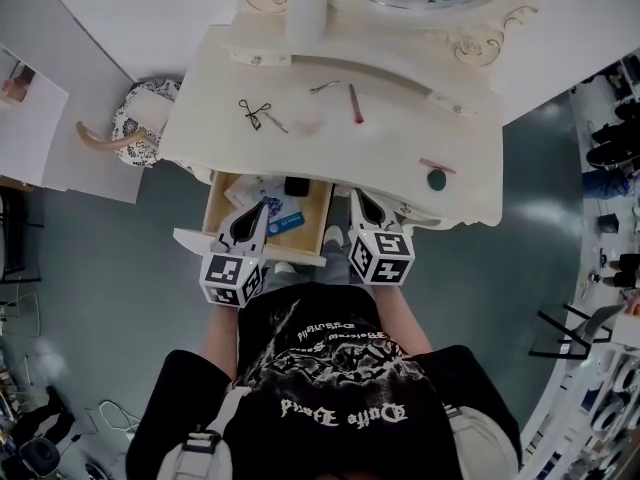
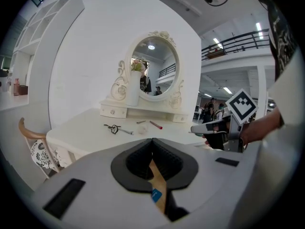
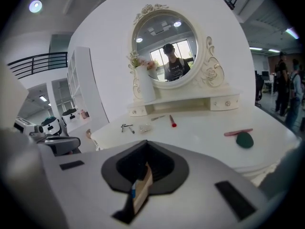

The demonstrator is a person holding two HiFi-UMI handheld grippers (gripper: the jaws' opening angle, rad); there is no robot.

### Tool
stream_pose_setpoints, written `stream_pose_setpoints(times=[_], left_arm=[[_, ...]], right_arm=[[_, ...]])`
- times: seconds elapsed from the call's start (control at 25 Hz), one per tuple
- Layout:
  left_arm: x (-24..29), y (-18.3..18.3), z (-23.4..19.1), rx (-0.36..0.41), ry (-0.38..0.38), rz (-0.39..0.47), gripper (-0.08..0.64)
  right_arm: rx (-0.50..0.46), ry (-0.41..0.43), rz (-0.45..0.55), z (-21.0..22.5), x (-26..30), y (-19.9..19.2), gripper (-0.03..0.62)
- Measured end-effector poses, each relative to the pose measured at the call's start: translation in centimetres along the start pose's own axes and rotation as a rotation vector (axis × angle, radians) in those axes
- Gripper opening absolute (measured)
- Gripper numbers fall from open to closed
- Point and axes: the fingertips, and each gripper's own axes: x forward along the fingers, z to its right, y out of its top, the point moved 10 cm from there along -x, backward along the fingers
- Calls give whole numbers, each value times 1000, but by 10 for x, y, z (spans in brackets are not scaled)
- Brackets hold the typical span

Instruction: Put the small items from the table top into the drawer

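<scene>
Hovering at the near edge of the white dressing table (image 1: 420,128), both grippers point toward the mirror (image 2: 155,68). The left gripper (image 1: 258,213) is over the near left part of the open drawer (image 1: 215,206), its jaws clenched together with nothing between them. The right gripper (image 1: 360,200) is just right of the drawer's right wall, also clamped tight and empty. Inside the drawer lie a blue packet (image 1: 290,220), a black item (image 1: 296,185) and some white pieces. Up on the table top the small items wait: a black eyelash curler (image 1: 255,113) to the left, a thin metal piece (image 1: 323,87) and a red stick (image 1: 355,103) near the middle, and a pink stick (image 1: 437,165) touching a green round piece (image 1: 436,179) at the near right edge. A chair (image 1: 140,118) stands at the far left.
</scene>
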Motion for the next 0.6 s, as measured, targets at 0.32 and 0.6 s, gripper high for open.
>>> stream_pose_setpoints(times=[0.32,0.6], left_arm=[[6,0,5,2,-11,-3,15],[7,-2,5,-3,-12,-2,15]], right_arm=[[-53,-2,-1,4,-3,2,8],[-83,11,-4,3,-3,0,8]])
